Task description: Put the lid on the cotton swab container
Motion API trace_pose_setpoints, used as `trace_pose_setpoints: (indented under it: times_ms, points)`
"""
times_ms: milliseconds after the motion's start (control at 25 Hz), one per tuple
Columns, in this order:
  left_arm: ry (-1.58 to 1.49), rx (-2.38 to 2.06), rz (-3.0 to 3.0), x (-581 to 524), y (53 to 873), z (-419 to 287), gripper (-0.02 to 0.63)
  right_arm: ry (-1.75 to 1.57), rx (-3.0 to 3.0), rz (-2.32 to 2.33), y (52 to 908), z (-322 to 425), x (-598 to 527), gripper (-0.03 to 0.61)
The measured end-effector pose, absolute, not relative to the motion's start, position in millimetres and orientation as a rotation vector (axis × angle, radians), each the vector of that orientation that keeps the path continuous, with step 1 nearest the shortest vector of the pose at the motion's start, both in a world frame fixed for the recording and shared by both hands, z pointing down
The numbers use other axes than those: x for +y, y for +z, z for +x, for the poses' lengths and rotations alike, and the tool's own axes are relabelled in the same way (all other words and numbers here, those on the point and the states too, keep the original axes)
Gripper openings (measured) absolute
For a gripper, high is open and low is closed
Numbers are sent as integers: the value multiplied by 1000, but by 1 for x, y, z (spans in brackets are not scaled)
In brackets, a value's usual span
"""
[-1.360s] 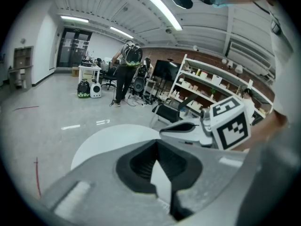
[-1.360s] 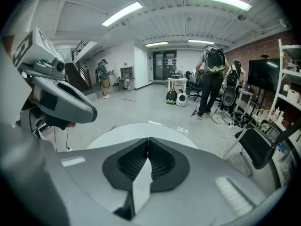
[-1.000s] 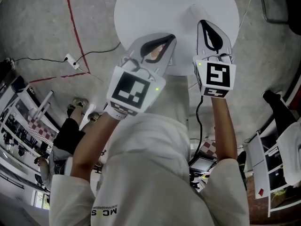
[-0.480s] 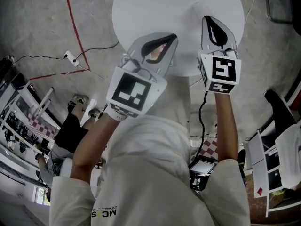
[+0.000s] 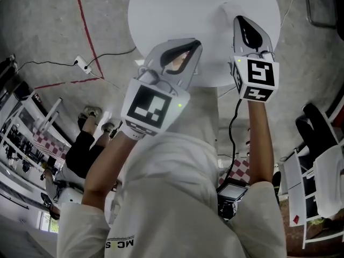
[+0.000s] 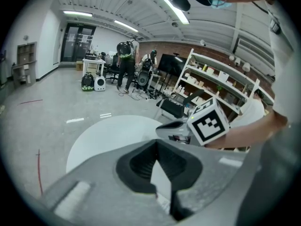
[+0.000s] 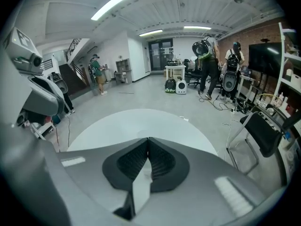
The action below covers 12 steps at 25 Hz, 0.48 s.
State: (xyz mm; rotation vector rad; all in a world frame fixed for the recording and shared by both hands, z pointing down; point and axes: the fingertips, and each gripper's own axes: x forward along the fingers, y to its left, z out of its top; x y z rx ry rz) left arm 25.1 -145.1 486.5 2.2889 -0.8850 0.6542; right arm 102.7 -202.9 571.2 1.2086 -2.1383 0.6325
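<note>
Nothing's actually being held right now. The left gripper (image 5: 196,42) is seen with its jaws pressed together on nothing, tips touching, and only white tabletop shows through the gap behind them. Same story for the right gripper (image 5: 241,19): closed up and empty. Both are held over the near edge of the round white table (image 5: 177,9), the left one near-left and the right one a bit farther and to the right. The cotton swab container and its lid aren't shown in any view, so where they sit can't be told, and nothing is seen on the visible tabletop. Judging from that, the step in hand is probably just finding and reaching. To be done well, the jaws would need to be spread before anything is approached, the lid taken by its rim and kept level, and the container steadied with the other gripper so it isn't shoved around. Count: two grippers, one table, zero lids, zero containers in view.
</note>
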Motion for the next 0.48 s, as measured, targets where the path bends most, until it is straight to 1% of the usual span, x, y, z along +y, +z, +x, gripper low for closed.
trace_pose_setpoints:
  times_ms: [480]
  points:
    - [648, -878, 2301, -137, 492, 27, 0, 690, -2166, 1185, 581, 93, -202, -9]
